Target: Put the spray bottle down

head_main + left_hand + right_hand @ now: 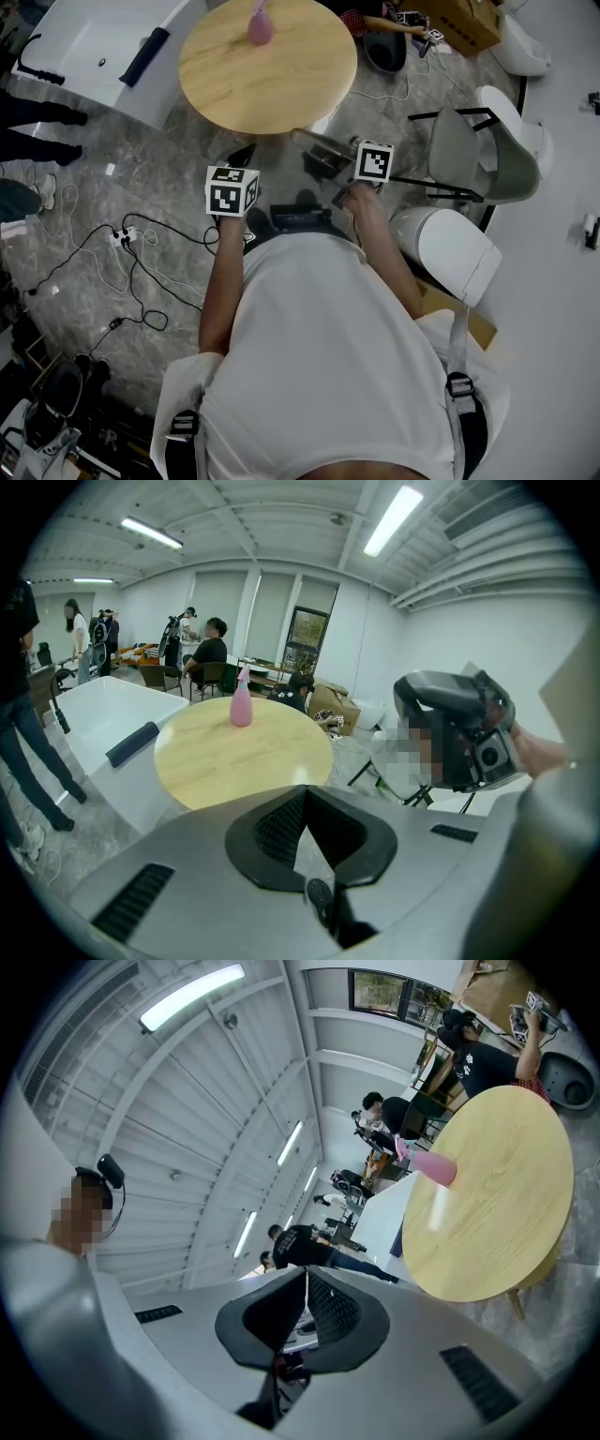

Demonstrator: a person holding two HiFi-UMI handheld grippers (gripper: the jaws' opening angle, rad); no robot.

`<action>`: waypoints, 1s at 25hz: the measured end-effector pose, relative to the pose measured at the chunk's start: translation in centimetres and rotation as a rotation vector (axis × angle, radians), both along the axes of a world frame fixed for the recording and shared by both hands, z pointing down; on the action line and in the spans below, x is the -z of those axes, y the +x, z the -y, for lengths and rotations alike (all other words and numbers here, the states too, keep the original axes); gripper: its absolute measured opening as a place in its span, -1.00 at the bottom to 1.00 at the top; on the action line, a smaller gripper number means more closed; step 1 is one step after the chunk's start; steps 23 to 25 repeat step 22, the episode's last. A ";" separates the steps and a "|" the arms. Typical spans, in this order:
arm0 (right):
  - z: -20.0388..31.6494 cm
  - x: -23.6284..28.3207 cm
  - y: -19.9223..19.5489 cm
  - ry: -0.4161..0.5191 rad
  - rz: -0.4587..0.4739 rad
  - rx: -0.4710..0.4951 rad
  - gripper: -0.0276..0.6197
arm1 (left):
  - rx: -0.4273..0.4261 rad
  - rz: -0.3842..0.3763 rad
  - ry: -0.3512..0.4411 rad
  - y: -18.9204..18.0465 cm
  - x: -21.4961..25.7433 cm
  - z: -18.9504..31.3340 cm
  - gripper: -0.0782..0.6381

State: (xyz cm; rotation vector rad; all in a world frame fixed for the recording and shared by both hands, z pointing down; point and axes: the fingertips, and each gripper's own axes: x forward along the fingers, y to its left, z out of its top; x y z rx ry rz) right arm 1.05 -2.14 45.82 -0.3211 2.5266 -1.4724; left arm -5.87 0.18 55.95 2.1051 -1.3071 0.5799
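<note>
Two grippers are held close in front of the person's body, short of the table. The left gripper (304, 806) has its jaws together with nothing between them. The right gripper (306, 1277) is the same, jaws together and empty. Beyond them stands the round wooden tabletop (281, 84), otherwise bare. The pink spray bottle (259, 26) stands upright near its far edge, well apart from both grippers. Judgement: the put-down appears complete, with the bottle free and stable. The next move calls only for keeping both grippers clear of the tabletop; no regrasp looks necessary.
</note>
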 end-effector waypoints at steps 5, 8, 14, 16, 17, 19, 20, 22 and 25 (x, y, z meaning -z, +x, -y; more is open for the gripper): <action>0.0 0.0 0.0 -0.001 0.001 0.004 -0.86 | -0.003 0.002 -0.006 0.1 -0.1 -0.1 -0.76; 0.0 -0.1 -0.1 -0.001 0.002 0.003 -0.86 | -0.004 0.003 -0.004 0.0 -0.3 0.0 -0.76; 0.0 -0.1 0.0 -0.002 -0.001 0.002 -0.86 | -0.003 0.002 -0.004 -0.1 -0.2 0.0 -0.76; 0.1 -0.2 0.0 -0.004 -0.002 0.000 -0.86 | -0.004 0.000 -0.004 -0.1 -0.3 0.1 -0.76; 0.1 -0.3 0.0 -0.005 -0.003 -0.001 -0.86 | -0.004 0.000 -0.004 -0.1 -0.3 0.1 -0.76; 0.1 -0.3 0.0 -0.004 -0.003 -0.001 -0.86 | -0.004 0.000 -0.006 -0.2 -0.4 0.1 -0.76; 0.1 -0.3 -0.1 -0.002 -0.002 0.000 -0.86 | -0.004 0.000 -0.007 -0.2 -0.5 0.1 -0.76; 0.1 -0.1 -0.1 0.004 0.001 0.003 -0.86 | -0.003 0.001 -0.008 -0.2 -0.5 0.1 -0.77; 0.1 -0.1 -0.1 0.004 0.001 0.003 -0.86 | -0.003 0.001 -0.008 -0.2 -0.5 0.1 -0.77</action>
